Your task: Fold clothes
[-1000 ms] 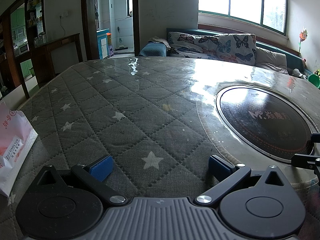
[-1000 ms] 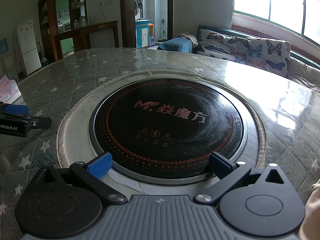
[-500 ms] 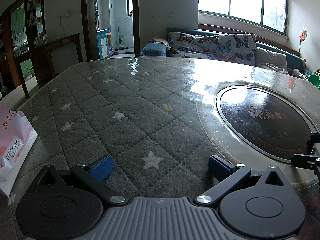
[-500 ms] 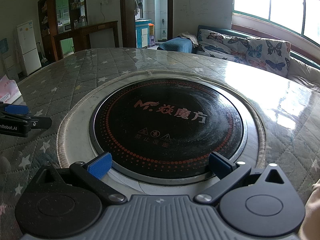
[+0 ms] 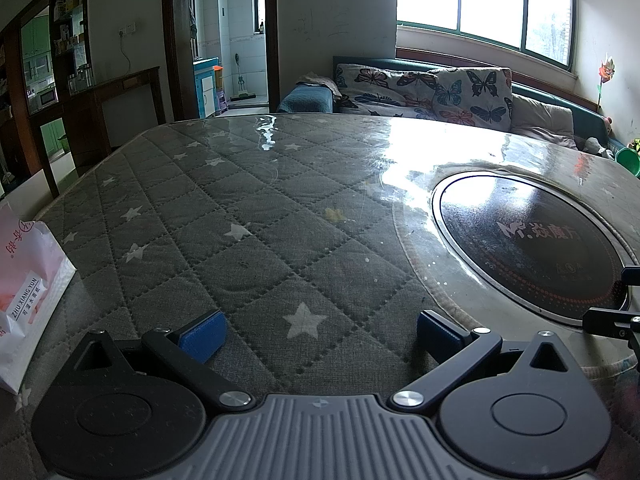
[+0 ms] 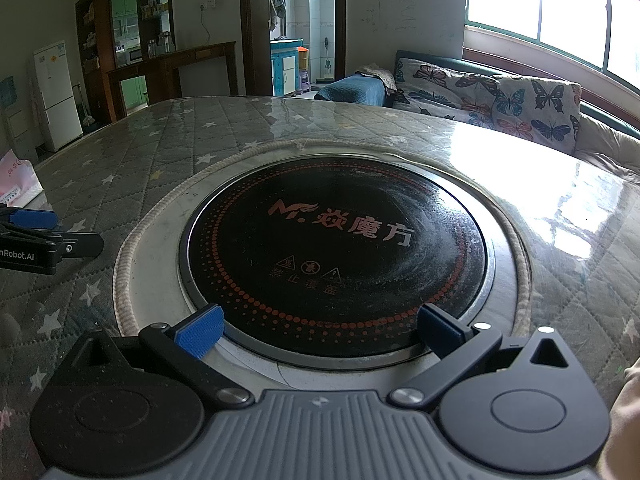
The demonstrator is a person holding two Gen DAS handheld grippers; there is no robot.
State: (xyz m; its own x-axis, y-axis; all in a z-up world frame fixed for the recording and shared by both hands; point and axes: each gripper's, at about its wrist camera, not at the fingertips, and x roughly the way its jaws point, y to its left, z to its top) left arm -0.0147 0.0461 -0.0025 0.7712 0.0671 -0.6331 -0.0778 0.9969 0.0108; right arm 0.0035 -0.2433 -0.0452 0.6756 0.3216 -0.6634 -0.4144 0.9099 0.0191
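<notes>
Clothes to fold cannot be made out in either wrist view; only the surface and the room behind it show.

Left gripper point(image 5: 318, 330) sits at the bottom of its frame, fingers spread wide apart with nothing between the blue pads point(image 5: 202, 335). Below it lies the quilted grey surface point(image 5: 240, 216) with white stars, under a glossy clear cover that reflects the window. A pink and white paper bag point(image 5: 28, 296) stands at the left edge of that frame. At the right side of the frame is the round black cooktop point(image 5: 528, 248) set into the surface, and a part of the other gripper pokes in at the right edge.

Right gripper point(image 6: 320, 330) is likewise wide apart and empty, its pads framing the near rim of the cooktop point(image 6: 336, 240), which fills the centre of its frame and carries orange lettering and a ring of dots. A braided cord ring point(image 6: 124, 264) runs around the cooktop's pale border. The left gripper point(image 6: 36, 240) appears at the left edge of this frame, above the surface.

Upper right in both views, a sofa with butterfly cushions point(image 6: 500, 96) stands under the window. A white fridge point(image 6: 56, 96) stands at the upper left of the right view.
</notes>
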